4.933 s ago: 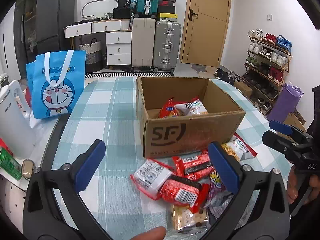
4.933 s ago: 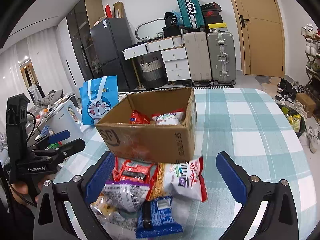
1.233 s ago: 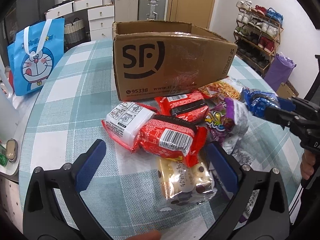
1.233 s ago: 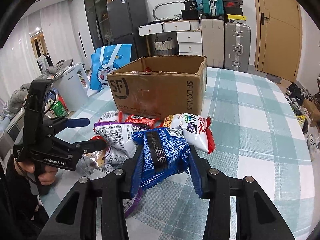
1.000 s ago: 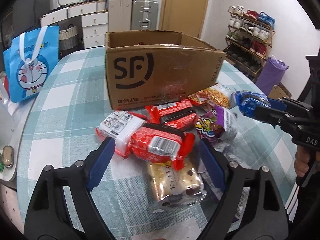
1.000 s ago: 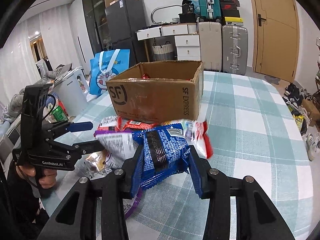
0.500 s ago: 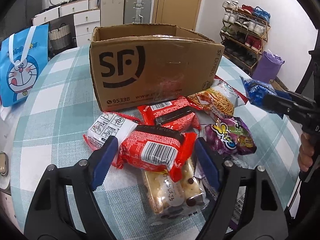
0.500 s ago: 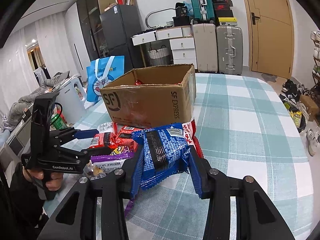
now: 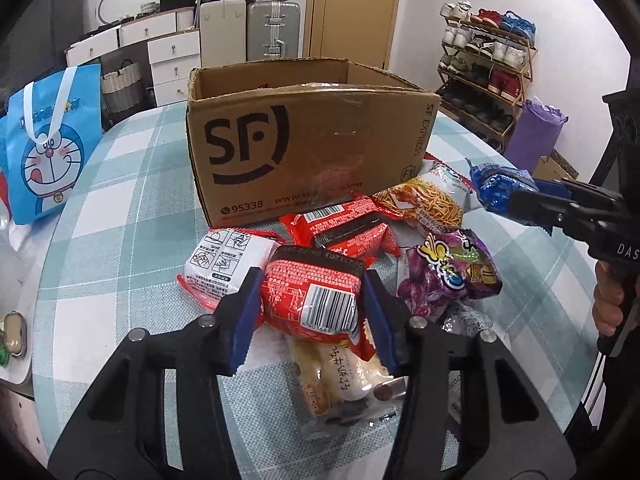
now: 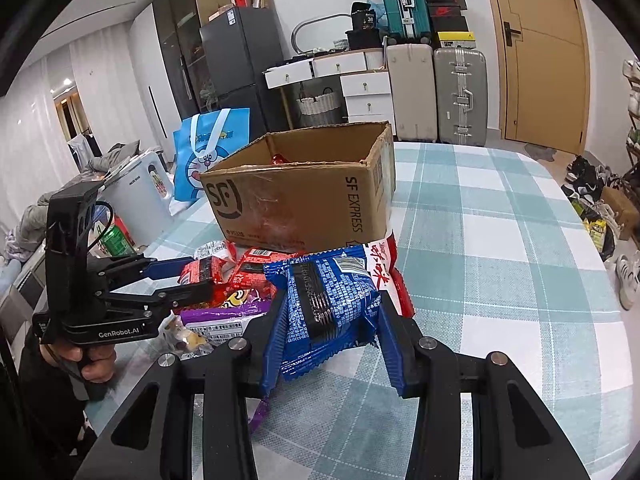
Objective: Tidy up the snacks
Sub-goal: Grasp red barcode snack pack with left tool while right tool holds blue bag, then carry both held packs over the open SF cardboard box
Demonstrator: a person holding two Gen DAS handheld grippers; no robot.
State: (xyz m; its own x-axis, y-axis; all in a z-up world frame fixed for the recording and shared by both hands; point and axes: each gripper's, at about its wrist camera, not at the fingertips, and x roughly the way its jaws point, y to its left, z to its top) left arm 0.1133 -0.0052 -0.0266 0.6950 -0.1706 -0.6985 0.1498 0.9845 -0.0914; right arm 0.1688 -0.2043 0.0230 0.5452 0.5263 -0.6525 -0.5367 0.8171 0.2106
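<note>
Landmark: blue Doraemon tote bag, upright at table's left edge.
Behind it: dark fridge, white drawer unit, woven basket under desk.
Right of drawers: beige suitcase, silver suitcase; teal suitcase stacked above.
Further right: wooden door.
Far right of bag: shoe rack, purple bag at its foot.
Near bag's left: white appliance, green can.
Under all: teal checked tablecloth.

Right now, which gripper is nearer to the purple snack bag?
Left. The left gripper, shut on the red packet, sits just beside the purple snack bag; the right gripper holds the blue packet farther off.
</note>
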